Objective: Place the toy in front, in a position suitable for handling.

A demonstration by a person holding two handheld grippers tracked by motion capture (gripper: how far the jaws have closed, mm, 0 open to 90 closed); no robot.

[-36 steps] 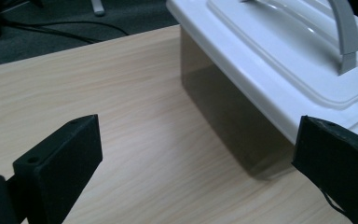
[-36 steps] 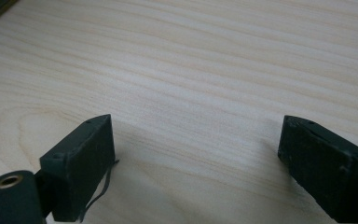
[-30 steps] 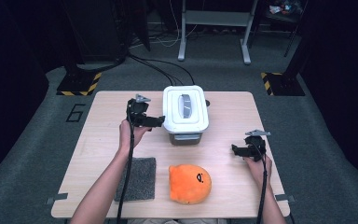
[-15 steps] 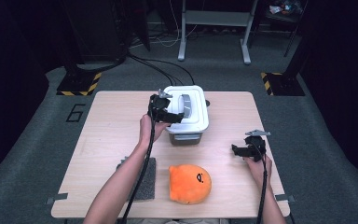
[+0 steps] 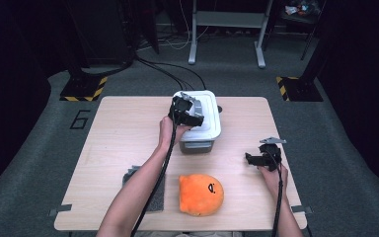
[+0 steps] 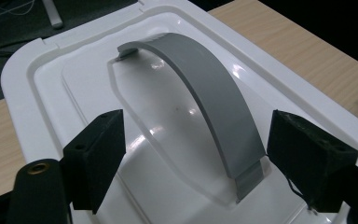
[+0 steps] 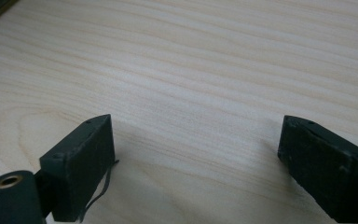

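A white lidded box (image 5: 208, 118) stands at the table's far middle. My left gripper (image 5: 190, 112) hovers over its lid. In the left gripper view the arched grey handle (image 6: 209, 93) of the white lid (image 6: 51, 84) runs between the two black pads of my left gripper (image 6: 200, 149). The jaws have just been closing, but a gap stays on each side and neither pad touches the handle. My right gripper (image 5: 250, 159) rests low at the table's right with its jaws wide; in its own view the right gripper (image 7: 196, 158) has bare wood (image 7: 191, 70) between its pads.
An orange plush toy (image 5: 201, 194) lies near the front edge of the wooden table (image 5: 123, 133). A dark grey mat (image 5: 154, 198) lies to its left, partly under the left forearm. Cables and metal stands sit on the floor beyond the table.
The left gripper has moved right, from beside the box to above its lid, and its jaws have narrowed around the handle. The right hand has stayed put.
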